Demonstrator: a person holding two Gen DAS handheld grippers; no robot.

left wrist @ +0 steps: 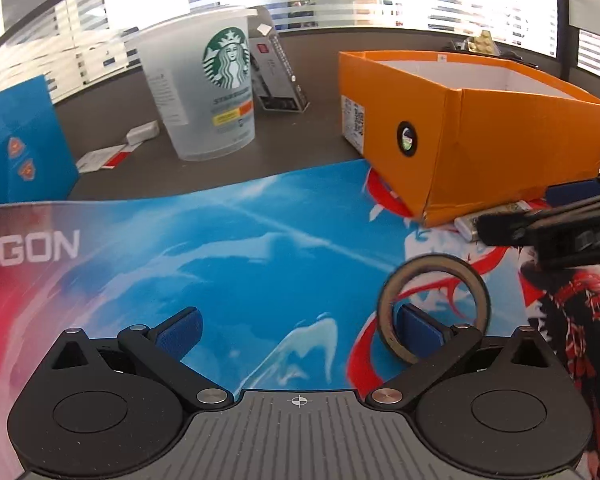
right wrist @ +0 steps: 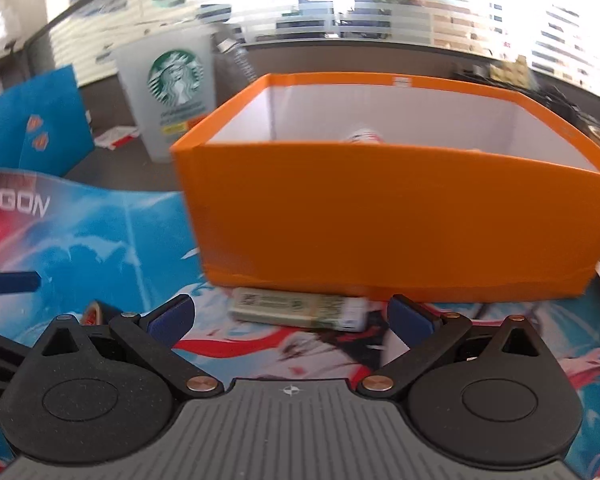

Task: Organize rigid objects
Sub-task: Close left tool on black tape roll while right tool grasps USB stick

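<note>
Here, both tongs are held wide and empty: a tape ring (left wrist: pixel 434 308) stands around the left tongs' (left wrist: pixel 300 326) right finger; a pack (right wrist: pixel 300 307) lies ahead of the right tongs (right wrist: pixel 290 316), against the box (right wrist: pixel 380 220).

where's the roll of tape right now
In the left wrist view the tape roll stands on edge on the printed desk mat, looped around the left gripper's right finger, in front of the orange box.
</note>
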